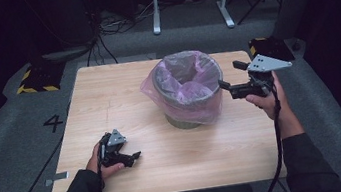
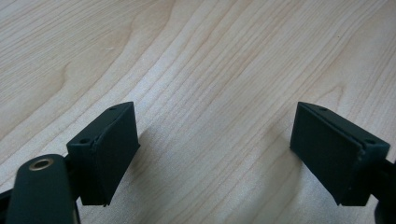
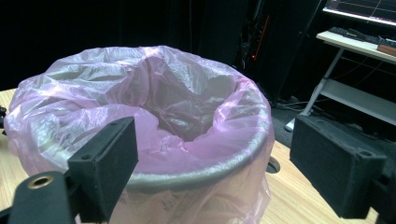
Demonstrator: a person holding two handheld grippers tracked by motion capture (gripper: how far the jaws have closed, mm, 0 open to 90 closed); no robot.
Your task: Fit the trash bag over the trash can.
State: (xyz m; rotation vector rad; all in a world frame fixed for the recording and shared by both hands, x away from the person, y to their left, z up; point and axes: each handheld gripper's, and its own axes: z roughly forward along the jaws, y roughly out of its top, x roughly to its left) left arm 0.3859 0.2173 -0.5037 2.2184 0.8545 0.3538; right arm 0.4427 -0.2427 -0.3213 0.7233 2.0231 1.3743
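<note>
Left hand-held gripper point(image 1: 125, 155): low over bare bench point(image 1: 108, 99) near front-left, jaws wide apart, nothing between, well apart from bin. Bin point(image 1: 188, 88) with pink bag liner point(image 3: 154, 93): upright, bench centre-back. Right hand-held gripper point(image 1: 229, 78): nearer, just beside bin's right rim, jaws wide, empty, pointing left at liner. Open bench all round bin.
</note>
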